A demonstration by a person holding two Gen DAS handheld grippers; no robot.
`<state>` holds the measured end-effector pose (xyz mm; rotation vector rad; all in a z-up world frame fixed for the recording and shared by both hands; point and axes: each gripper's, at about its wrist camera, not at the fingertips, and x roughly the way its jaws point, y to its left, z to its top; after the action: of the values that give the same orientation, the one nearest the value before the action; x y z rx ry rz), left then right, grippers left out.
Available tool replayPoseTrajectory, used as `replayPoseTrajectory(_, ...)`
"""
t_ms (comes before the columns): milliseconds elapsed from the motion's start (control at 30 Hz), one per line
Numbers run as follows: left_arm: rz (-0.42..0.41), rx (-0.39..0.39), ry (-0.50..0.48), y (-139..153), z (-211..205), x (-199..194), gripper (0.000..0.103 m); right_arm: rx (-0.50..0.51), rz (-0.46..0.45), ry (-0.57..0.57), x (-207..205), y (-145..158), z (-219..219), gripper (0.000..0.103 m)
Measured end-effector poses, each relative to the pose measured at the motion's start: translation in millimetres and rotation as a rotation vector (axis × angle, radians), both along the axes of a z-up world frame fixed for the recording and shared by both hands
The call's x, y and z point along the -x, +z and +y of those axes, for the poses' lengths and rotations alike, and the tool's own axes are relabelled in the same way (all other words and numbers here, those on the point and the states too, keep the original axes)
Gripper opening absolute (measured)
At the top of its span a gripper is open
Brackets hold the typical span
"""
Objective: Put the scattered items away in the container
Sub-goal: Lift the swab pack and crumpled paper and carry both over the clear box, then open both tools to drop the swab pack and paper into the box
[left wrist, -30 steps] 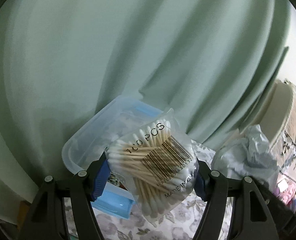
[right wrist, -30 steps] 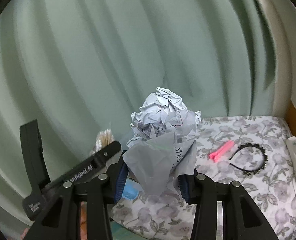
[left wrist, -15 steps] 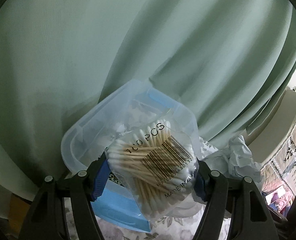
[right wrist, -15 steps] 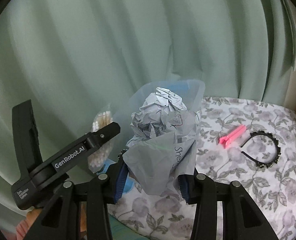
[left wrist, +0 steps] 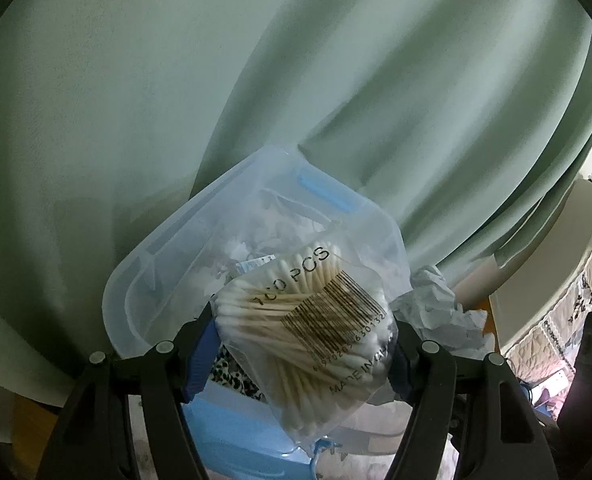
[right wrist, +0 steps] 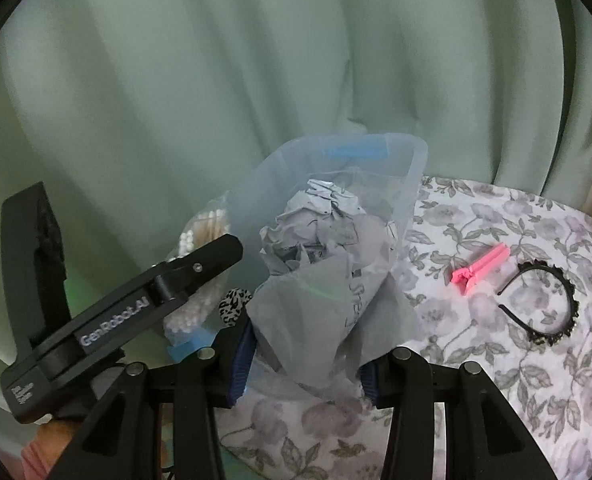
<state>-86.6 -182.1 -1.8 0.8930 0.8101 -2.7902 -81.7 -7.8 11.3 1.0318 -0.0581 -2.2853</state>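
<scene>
A: Left gripper [left wrist: 304,346], status?
B: Clamped on a clear bag of cotton swabs [left wrist: 308,320], blue pads pressing both sides of it. Bag fills the gap between the fingers, barcode facing the camera, bottom of the bag hanging below the pads.
A: Container?
B: Translucent plastic container [left wrist: 164,248] with blue latches, right behind and under the swab bag in the left wrist view. The bag overlaps its near rim; can't tell if it touches. White stuff already inside, blurry.
A: Right gripper [right wrist: 304,364]?
B: Closed on a crumpled wad of grey paper [right wrist: 324,256], partway open width, pads squeezing the lower folds. The wad sticks up and forward from the fingers.
A: Relative to the container?
B: In the right wrist view the container [right wrist: 412,176] sits just past the wad, the paper's top lined up in front of its opening. Above or inside the rim, can't tell.
A: Anything else?
B: The left gripper's body shows at left in the right wrist view, swabs behind it. A leopard-print item [right wrist: 234,300] peeks out between the two grippers. Loose on the floral cloth [right wrist: 496,216] to the right: a pink clip [right wrist: 480,268] and, just beside it, a black headband [right wrist: 544,300], both well clear of the container. Green curtain [right wrist: 256,60] behind everything.
</scene>
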Motion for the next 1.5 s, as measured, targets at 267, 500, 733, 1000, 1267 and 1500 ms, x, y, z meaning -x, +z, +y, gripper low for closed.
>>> replayPoseTrajectory(267,-0.006,-0.007,0.016,2.7,-5.2,4.3,0.072,0.006,-0.004,0.016,14.9,-1.9,-7.9,0.049)
replayPoseTrajectory(500,-0.022,-0.001,0.034,7.5,-17.1,-7.8,0.072,-0.015,-0.013,0.027,19.8,-7.9,-17.5,0.051)
replayPoseTrajectory(733,-0.044,0.0,0.044,12.4,-15.3,-14.9,0.073,-0.034,-0.01,0.037,18.9,-6.7,-21.5,0.057)
replayPoseTrajectory(1000,-0.065,0.005,0.051,20.8,-15.9,-18.1,0.082,-0.034,0.003,0.044,13.7,-5.8,-21.5,0.064)
replayPoseTrajectory(1267,-0.057,0.061,0.023,26.7,1.7,-11.2,0.086,-0.02,0.007,0.012,7.4,-1.2,-4.5,0.067)
replayPoseTrajectory(1500,-0.012,0.159,-0.016,45.4,29.6,-10.0,0.093,0.044,-0.007,-0.046,5.1,6.3,29.8,0.076)
